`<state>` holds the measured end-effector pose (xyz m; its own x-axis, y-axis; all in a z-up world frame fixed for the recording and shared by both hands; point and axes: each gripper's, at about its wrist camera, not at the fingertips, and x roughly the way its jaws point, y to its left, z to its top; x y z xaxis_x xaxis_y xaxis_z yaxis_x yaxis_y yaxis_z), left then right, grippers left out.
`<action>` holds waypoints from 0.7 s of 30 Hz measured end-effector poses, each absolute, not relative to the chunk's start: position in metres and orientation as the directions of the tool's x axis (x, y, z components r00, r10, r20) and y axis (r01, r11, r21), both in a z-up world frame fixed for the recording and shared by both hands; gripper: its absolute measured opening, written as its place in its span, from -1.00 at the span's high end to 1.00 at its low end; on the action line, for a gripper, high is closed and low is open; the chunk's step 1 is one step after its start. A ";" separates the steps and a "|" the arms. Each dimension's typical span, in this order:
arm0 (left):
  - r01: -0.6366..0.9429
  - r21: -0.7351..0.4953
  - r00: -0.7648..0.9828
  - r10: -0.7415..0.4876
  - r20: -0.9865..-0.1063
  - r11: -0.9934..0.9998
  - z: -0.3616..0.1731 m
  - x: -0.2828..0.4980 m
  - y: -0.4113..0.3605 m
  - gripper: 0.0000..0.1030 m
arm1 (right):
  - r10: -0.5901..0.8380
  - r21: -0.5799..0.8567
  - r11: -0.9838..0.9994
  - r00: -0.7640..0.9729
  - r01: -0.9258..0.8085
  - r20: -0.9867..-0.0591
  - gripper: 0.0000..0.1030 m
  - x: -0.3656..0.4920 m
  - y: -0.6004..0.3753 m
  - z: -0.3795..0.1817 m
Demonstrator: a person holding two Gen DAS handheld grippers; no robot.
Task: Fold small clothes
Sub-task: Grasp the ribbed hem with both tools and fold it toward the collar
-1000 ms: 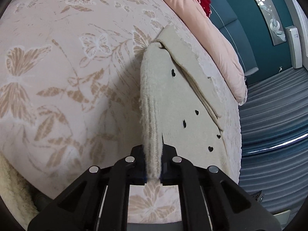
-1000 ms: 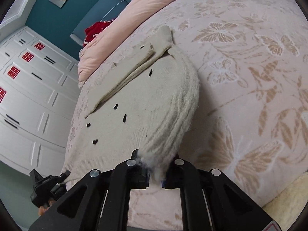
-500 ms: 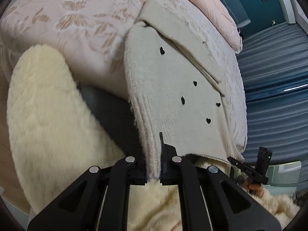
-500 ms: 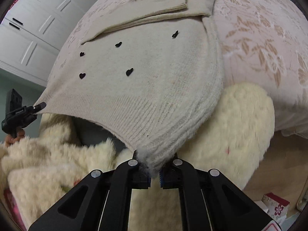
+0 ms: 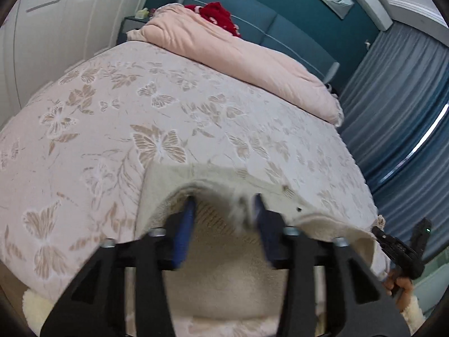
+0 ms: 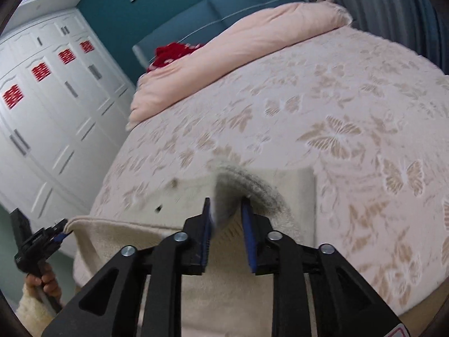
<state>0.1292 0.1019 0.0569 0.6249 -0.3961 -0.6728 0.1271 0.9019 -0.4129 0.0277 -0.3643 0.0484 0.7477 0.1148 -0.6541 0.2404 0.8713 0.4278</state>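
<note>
Left gripper (image 5: 224, 205) is sitting with jaws spread, released, fingers over the cream sweater (image 5: 224, 280). Right gripper (image 6: 226, 207) is likewise gaping, nothing pinched. Sweater is lying folded at the near edge of the butterfly-print bedspread (image 5: 140, 106), pink duvet (image 5: 238, 56) beyond.

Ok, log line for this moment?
phase: fold laid down | left tongs: open | right tongs: open, hem between jaws | sweater: doubled on bed edge

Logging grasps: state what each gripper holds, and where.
Nothing is clamped. Left gripper and right gripper have jaws apart; the hem of the cream sweater lies loose between them.
</note>
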 end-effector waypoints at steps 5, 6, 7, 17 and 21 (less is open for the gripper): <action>0.031 -0.399 0.584 -0.340 -0.737 0.916 0.031 0.154 0.108 -0.62 | 0.026 0.426 0.844 0.768 0.326 -0.640 -0.13 0.020 -0.357 0.023; 0.034 -0.394 0.589 -0.337 -0.735 0.918 0.029 0.154 0.113 -0.77 | 0.018 0.414 0.848 0.762 0.332 -0.647 -0.18 0.014 -0.355 0.018; 0.042 -0.385 0.593 -0.333 -0.733 0.922 0.025 0.154 0.114 -0.78 | 0.018 0.401 0.854 0.752 0.331 -0.659 -0.18 0.011 -0.354 0.011; 0.107 -0.300 0.425 -0.316 -0.848 0.948 -0.050 0.211 0.070 -0.76 | -0.057 0.196 0.916 0.598 0.350 -0.800 -0.33 0.077 -0.366 -0.036; 0.150 -0.281 0.365 -0.317 -0.875 0.948 -0.064 0.220 0.057 0.38 | -0.049 0.157 0.927 0.523 0.341 -0.851 0.45 0.094 -0.368 -0.062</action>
<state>0.2195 0.0566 -0.0637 0.3649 -0.3169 -0.8754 0.1502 0.9480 -0.2806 0.0938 -0.3676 -0.0624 0.5233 -0.0488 -0.8507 0.3411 0.9269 0.1567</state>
